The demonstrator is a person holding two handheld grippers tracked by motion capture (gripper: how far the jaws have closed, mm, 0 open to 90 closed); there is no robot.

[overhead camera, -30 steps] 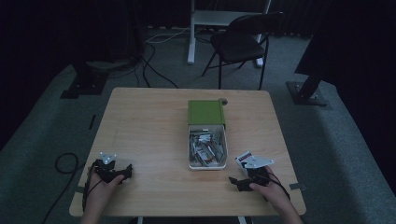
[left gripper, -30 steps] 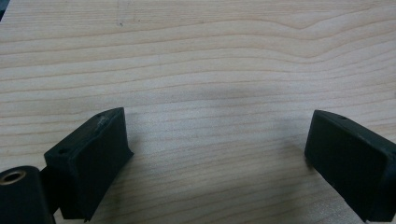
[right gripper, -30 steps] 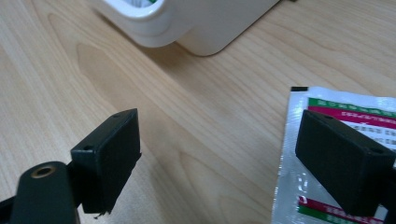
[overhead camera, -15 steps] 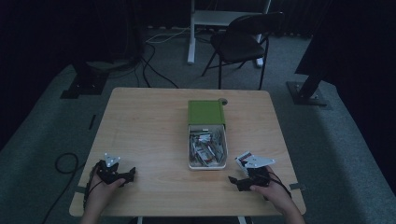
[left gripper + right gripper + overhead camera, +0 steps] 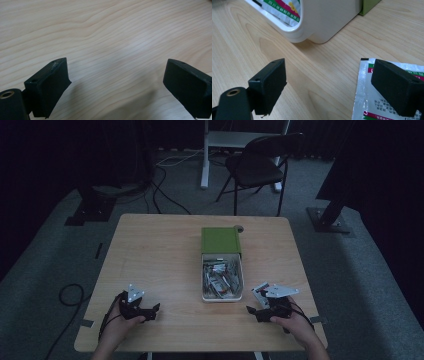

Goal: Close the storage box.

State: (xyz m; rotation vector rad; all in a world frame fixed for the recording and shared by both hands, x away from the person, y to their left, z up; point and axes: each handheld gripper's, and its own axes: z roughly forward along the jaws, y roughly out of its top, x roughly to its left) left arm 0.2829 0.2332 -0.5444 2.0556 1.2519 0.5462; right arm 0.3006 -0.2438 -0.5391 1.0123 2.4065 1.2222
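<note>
Table (image 5: 160,250) of pale wood spreads before you, with a dark folding chair (image 5: 260,165) on the floor beyond its far edge. Near the middle sits a white bin (image 5: 222,296) of packets, a green box (image 5: 220,240) touching its far end. Your left gripper (image 5: 150,312) rests near the front left, well apart from the bin, jaws spread wide over bare wood. Your right gripper (image 5: 252,311) sits front right, just beside the bin's near corner, jaws likewise released and grasping nothing. A white sachet (image 5: 364,100) with green and red print lies flat on the table under its right jaw.
</note>
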